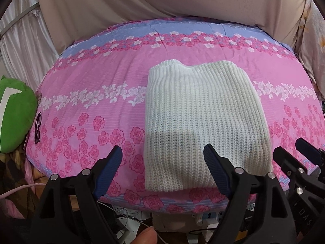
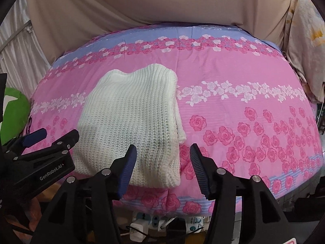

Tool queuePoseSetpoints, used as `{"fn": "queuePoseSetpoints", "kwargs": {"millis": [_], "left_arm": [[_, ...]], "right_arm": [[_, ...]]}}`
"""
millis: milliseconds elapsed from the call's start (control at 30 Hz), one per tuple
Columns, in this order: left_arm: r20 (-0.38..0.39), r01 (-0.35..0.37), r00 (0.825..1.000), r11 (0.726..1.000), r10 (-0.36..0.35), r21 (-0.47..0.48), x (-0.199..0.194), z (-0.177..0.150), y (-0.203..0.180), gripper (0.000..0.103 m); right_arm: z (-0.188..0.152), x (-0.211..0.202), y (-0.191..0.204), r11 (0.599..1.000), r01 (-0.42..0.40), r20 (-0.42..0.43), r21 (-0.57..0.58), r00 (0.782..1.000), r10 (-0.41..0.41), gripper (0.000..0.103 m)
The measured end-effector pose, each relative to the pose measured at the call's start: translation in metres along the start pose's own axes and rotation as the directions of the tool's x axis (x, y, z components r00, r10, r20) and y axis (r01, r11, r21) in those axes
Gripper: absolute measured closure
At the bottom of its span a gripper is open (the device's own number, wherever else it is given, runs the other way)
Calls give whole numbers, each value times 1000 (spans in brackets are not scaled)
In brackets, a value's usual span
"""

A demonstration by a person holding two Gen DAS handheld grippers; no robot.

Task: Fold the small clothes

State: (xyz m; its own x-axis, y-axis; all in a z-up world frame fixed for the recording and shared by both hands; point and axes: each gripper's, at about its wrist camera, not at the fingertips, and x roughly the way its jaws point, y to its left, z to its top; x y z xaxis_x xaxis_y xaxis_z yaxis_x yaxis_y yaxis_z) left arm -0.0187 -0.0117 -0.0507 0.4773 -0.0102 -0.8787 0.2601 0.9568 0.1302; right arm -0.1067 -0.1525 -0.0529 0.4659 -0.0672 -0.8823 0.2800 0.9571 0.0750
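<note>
Left gripper [image 1: 162, 158] spread wide, nothing between its blue pads, hanging just off the near edge of the white knit sweater [image 1: 203, 122]; right gripper [image 2: 162, 158] likewise parted and empty over the near right corner. The sweater lies as a tidy rectangle on the pink rose-print bedspread [image 1: 91, 85], probably ready for another fold. Its underlayers are hidden; a green cushion [image 1: 14, 113] is cut off at the left.
</note>
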Motion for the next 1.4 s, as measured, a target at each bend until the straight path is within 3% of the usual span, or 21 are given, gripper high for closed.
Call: {"fn": "queuePoseSetpoints", "kwargs": {"millis": [1400], "left_arm": [[-6, 1, 1000, 997, -2, -74, -10, -15, 11, 26]], "right_arm": [[-14, -17, 27, 999, 2, 0, -39, 1000, -2, 44]]}}
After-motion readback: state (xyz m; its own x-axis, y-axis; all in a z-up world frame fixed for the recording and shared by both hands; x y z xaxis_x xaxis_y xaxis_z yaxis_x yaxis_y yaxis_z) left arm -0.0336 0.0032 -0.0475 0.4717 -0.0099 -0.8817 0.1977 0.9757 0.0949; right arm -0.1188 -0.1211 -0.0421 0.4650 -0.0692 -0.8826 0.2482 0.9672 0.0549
